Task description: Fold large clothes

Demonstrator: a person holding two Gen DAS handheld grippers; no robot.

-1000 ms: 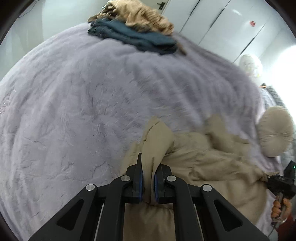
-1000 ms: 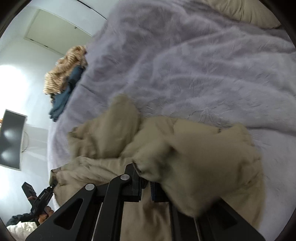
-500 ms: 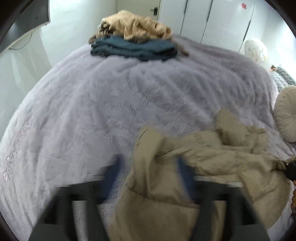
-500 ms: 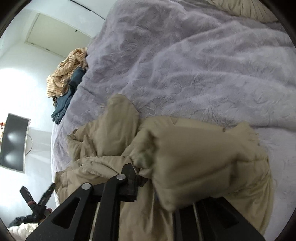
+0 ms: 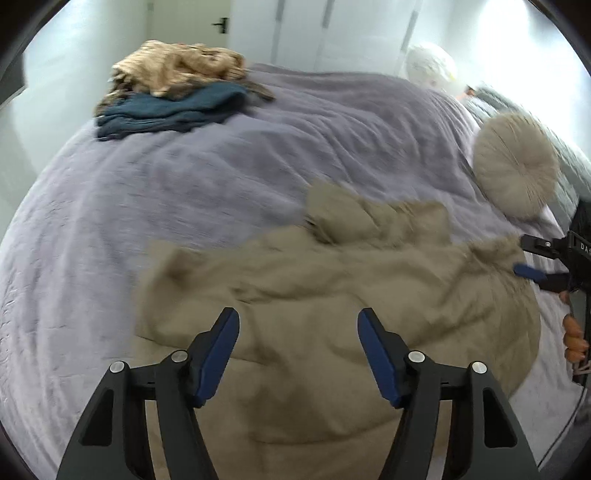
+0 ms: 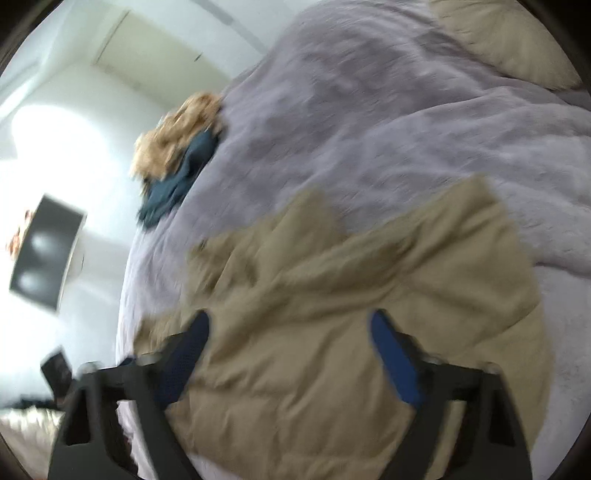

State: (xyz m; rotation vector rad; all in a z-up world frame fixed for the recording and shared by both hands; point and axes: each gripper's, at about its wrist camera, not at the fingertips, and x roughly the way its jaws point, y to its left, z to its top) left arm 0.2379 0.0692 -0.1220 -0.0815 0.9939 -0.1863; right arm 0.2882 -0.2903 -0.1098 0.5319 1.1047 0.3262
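A large beige padded garment [image 5: 332,295] lies crumpled and spread on the lilac bed cover [image 5: 166,192]. My left gripper [image 5: 298,325] is open and empty, hovering just above the garment's near part. My right gripper [image 6: 290,332] is open and empty above the same garment [image 6: 351,295]. The right gripper also shows in the left wrist view [image 5: 528,258] at the garment's right edge, jaws apart.
A pile of folded clothes, tan over dark teal [image 5: 173,92], sits at the far left corner of the bed; it also shows in the right wrist view [image 6: 177,162]. A round beige cushion [image 5: 515,166] lies at the right. White wardrobe doors [image 5: 332,33] stand behind the bed.
Both grippers were shut on folds of the beige garment; both have opened and let it go. The garment has dropped and now lies spread flatter on the bed.
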